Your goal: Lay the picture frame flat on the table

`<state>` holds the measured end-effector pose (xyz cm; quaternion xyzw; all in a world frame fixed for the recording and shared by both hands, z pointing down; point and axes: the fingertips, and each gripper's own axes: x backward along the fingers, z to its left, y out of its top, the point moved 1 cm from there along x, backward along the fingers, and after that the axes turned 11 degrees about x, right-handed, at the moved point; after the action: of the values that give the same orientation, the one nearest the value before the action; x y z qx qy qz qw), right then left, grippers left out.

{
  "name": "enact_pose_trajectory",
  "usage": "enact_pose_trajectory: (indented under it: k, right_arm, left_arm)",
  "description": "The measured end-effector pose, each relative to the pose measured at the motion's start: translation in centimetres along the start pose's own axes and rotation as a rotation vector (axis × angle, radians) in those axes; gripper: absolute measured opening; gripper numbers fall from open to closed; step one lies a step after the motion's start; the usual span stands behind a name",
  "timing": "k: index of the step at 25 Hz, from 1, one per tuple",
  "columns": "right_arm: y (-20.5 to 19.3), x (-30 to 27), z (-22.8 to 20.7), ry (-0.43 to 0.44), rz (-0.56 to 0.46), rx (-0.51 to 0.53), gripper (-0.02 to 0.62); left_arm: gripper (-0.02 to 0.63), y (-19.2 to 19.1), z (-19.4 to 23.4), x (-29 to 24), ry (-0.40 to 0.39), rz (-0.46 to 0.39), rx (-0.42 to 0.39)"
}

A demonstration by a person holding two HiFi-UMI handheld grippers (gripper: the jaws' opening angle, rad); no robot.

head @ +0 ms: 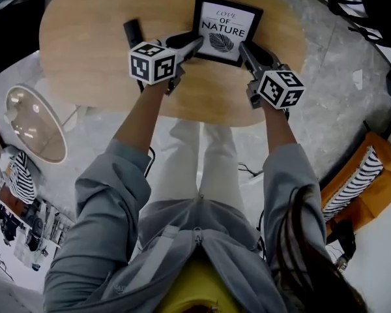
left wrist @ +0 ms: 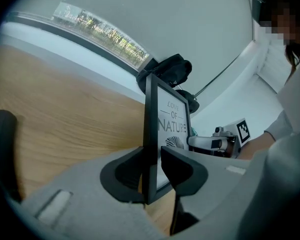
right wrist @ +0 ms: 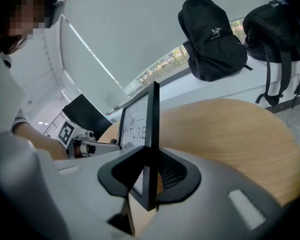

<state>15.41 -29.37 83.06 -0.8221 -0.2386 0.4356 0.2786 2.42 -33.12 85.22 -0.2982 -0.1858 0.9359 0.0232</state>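
The picture frame (head: 224, 29) is clamped by the left hand-held gripper (left wrist: 152, 171). Its other edge is gripped by the right hand-held gripper (right wrist: 150, 179)

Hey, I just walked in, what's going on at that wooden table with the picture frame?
A person is holding a black picture frame with two hand-held grippers at an oval wooden table. The left gripper is clamped on the frame's left edge and the right gripper on its right edge. The frame stands more upright than flat, its printed face toward the person, so it is not laid down yet. Whether its lower edge touches the tabletop cannot be told.
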Motion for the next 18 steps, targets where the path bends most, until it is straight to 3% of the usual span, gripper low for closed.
enact_pose_trajectory:
  k: [12, 15, 18]
  right_arm:
    - [-0.4, -1.6, -1.7, -0.097, 0.041, -0.061, 0.092]
    - [-0.3, -2.5, -3.6, -0.197, 0.083, -0.032, 0.091]
    - [0.0, -2.1, -5.2, -0.297, 0.089, -0.043, 0.148]
  left_arm:
    - [0.114, 0.4, 0.9, -0.9, 0.111, 0.007, 0.039]
    - [0.126, 1.0, 2.2, -2.0, 0.186, 0.02, 0.046]
    - [0.201, 2.0, 3.3, -1.6, 0.272, -0.029, 0.069]
